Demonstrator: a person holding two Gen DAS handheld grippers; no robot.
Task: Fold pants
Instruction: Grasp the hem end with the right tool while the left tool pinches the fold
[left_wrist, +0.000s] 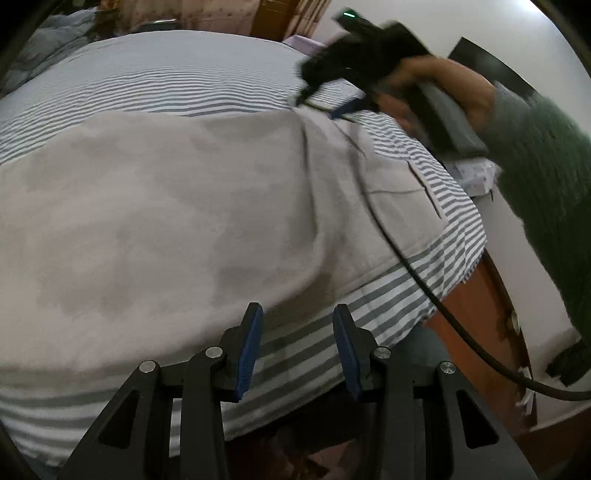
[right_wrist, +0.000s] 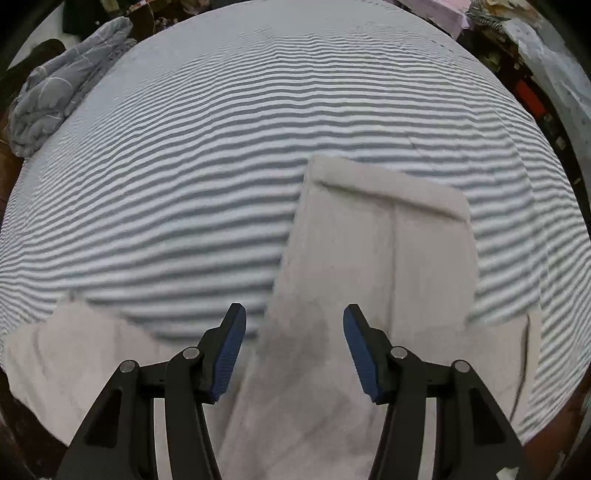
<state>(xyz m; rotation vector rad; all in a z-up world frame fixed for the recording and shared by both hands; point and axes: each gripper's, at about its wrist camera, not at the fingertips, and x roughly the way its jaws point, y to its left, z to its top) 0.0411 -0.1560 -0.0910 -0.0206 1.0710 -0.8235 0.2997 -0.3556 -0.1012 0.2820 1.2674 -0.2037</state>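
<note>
Light grey pants (left_wrist: 166, 206) lie spread on the striped bed sheet (left_wrist: 166, 81). My left gripper (left_wrist: 297, 310) hovers open over the pants' near edge, with nothing between its blue pads. The right gripper (left_wrist: 330, 103), blurred and held by a hand in a green sleeve (left_wrist: 546, 177), is at the pants' far right corner. In the right wrist view one pant leg (right_wrist: 369, 258) runs away from me to its hem (right_wrist: 388, 184). My right gripper (right_wrist: 294, 308) stands open above that leg, not pinching it. Another part of the pants (right_wrist: 74, 350) lies at the lower left.
A black cable (left_wrist: 424, 288) trails across the pants and off the bed's right side. The wooden bed frame (left_wrist: 472, 332) shows below the sheet's edge. A crumpled grey-blue duvet (right_wrist: 62, 92) sits at the far left corner. Clutter (right_wrist: 528, 92) lines the far right.
</note>
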